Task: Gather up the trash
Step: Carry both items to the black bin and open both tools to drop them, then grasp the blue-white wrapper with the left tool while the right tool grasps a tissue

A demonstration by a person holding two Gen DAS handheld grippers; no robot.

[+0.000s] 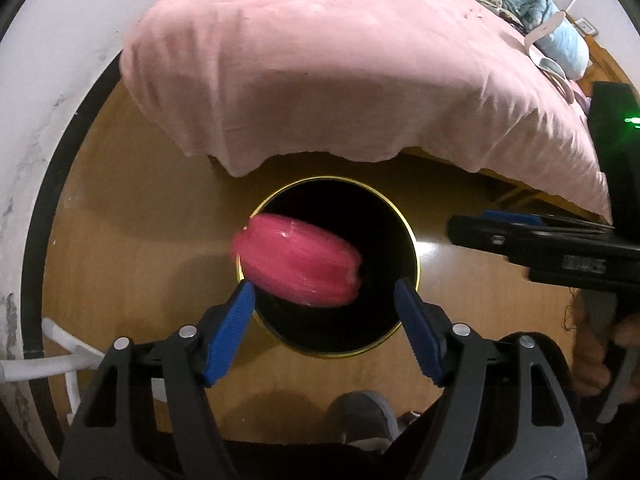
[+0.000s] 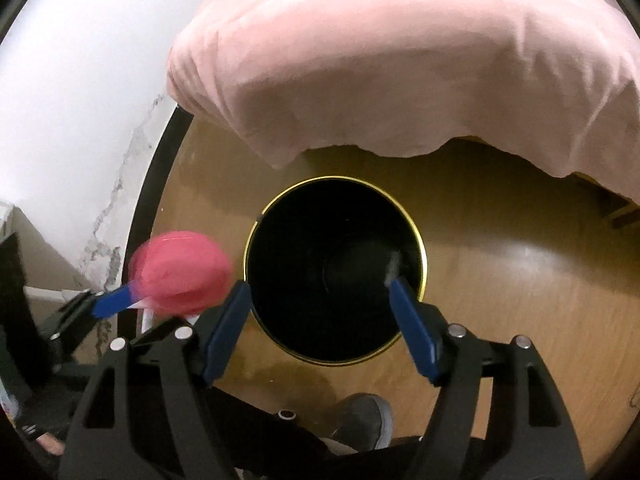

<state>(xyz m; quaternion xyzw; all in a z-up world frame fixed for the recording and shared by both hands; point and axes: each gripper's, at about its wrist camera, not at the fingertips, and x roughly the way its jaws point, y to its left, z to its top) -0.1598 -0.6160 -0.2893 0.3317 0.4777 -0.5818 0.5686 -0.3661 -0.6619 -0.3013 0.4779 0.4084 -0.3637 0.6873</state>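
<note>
Pink, round plastic trash (image 1: 298,262) drops blurry over the near left rim of the black round bin with a gold rim (image 1: 414,240) on the wooden floor. The left gripper (image 1: 324,300) and right gripper (image 2: 320,292) both gape wide, holding nothing. The dropping step looks done; next comes finding more trash.

Both wrist cameras look steeply down from close above the black bin (image 1: 332,264) (image 2: 334,270) on the wooden floor (image 1: 132,216) (image 2: 500,280). Each faces toward the pink bedcover (image 1: 340,72) (image 2: 400,68) beyond the bin. They share bin, floor and bedcover.
</note>
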